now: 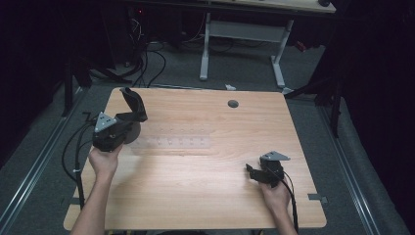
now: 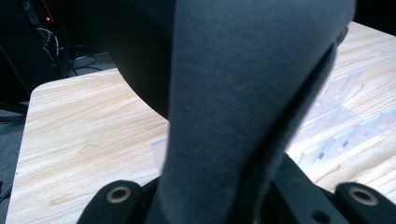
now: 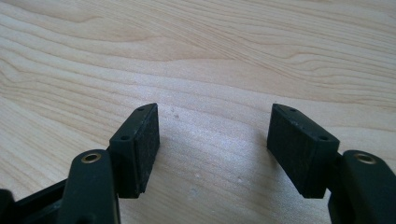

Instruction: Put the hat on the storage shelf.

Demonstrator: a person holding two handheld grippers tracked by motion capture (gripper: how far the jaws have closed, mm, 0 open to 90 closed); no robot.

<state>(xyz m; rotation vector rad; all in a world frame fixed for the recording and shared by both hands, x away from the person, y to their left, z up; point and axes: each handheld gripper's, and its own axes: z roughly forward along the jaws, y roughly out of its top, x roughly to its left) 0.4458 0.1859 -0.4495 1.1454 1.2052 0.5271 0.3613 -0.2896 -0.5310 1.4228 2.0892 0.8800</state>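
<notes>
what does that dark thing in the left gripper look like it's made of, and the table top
Dark item in the left gripper: looks like soft woven or knit cloth, matte grey-black; fine weave texture and a folded edge show. Table top: light wood or wood-look laminate with printed-looking grain, smooth and slightly glossy; which one is unclear.

Wooden table (image 1: 205, 181) bearing a clear plastic tray (image 1: 171, 143)

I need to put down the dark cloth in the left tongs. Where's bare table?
The widest bare wood runs from the grommet hole down the table's middle and near edge, between both hands. Crowded only at left: the left tongs hold the dark cloth beside the clear plastic tray. The right tongs stand open over bare wood.
</notes>
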